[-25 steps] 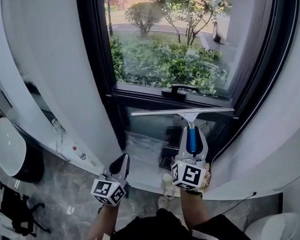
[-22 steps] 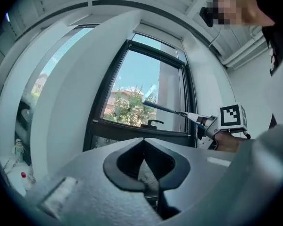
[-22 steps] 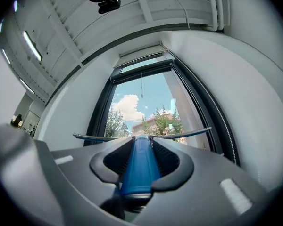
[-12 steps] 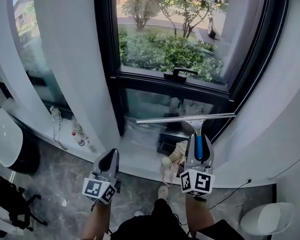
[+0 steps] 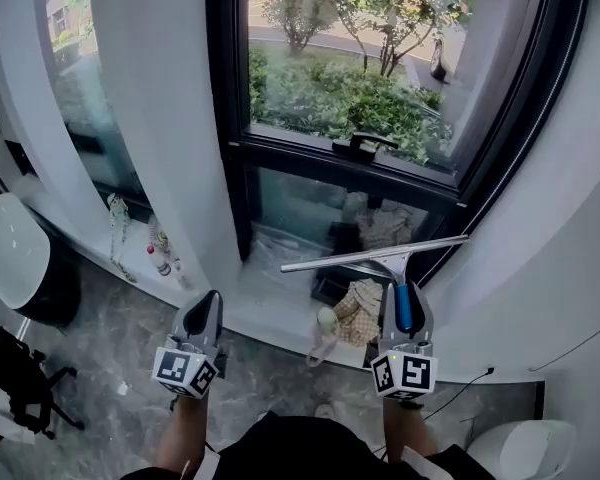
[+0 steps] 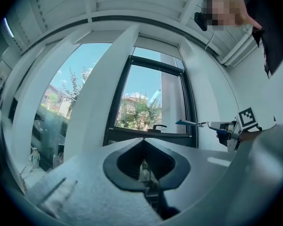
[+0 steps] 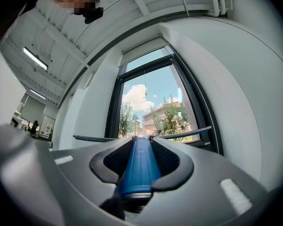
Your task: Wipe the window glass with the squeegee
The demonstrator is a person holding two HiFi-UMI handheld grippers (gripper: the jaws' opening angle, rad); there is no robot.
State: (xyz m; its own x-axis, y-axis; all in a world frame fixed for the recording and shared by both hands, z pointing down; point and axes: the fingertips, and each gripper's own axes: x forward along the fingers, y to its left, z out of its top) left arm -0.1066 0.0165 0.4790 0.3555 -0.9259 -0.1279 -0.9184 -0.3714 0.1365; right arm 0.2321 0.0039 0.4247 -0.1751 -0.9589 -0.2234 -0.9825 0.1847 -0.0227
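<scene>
glass takes up most of the head view: the window glass (image 5: 345, 78) sits in a dark frame (image 5: 230, 118), an upper pane over a lower one. neither pane shows foam, streaks or a wet band, so how much has been wiped cannot be read. most likely no stroke is on the glass right now, and any wiping left would have to restart from the top edge. the squeegee (image 5: 372, 256) hangs almost level before the lower pane, toward the frame's lower right corner, its blade seemingly clear of the glass. the right gripper (image 5: 403, 298) is clamped on its blue handle (image 5: 404, 310). the left gripper (image 5: 206, 306), jaws together on nothing, hangs below the frame's lower left corner. the small window handle (image 5: 364, 145) sits on the crossbar, untouched.
</scene>
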